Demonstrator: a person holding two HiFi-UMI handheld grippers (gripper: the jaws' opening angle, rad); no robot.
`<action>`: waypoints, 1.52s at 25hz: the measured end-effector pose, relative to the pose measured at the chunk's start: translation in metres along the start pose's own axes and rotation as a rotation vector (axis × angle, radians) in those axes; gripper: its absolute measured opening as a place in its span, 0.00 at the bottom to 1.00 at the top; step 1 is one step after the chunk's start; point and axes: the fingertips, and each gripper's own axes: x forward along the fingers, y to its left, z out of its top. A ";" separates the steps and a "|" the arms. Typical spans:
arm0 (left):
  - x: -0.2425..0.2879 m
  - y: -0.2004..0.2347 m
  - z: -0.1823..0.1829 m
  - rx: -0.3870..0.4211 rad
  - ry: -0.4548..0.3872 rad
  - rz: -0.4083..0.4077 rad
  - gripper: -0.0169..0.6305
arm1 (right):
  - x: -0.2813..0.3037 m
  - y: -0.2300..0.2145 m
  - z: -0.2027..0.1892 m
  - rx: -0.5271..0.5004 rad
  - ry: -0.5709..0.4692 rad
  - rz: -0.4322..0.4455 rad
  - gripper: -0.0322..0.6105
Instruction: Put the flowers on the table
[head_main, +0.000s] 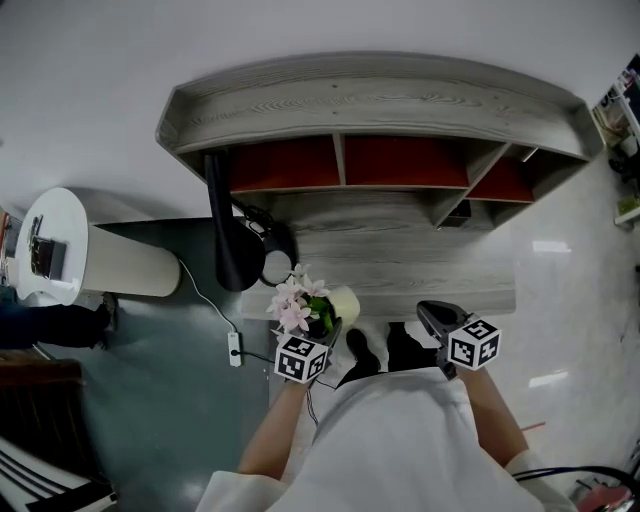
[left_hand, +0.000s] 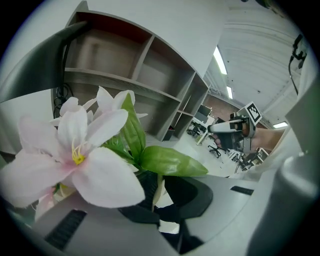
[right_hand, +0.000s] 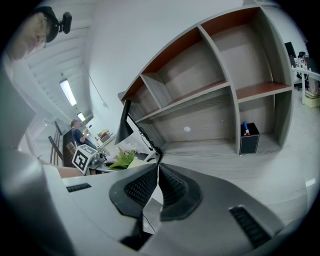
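Note:
Pink-white flowers with green leaves stand in a pale yellow pot over the front left corner of the grey wooden table. My left gripper is shut on the pot's rim from the near side. In the left gripper view a big pale bloom and a leaf fill the space above the gripper, whose pads pinch a thin pale edge. My right gripper hangs at the table's front edge, to the right. Its pads meet with nothing between them.
A shelf unit with red-backed compartments runs along the table's back. A black lamp with a cable stands at the table's left, close behind the flowers. A small black box sits under the shelf. A white round stand and a power strip lie left.

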 end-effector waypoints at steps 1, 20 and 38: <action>0.004 0.001 0.002 0.007 0.007 0.002 0.11 | 0.002 -0.003 0.001 0.002 0.002 0.002 0.08; 0.115 0.074 0.051 0.208 0.178 0.155 0.11 | 0.037 -0.067 0.042 -0.004 0.089 0.083 0.08; 0.213 0.133 0.034 0.470 0.463 0.221 0.11 | 0.053 -0.090 0.039 0.003 0.193 0.082 0.08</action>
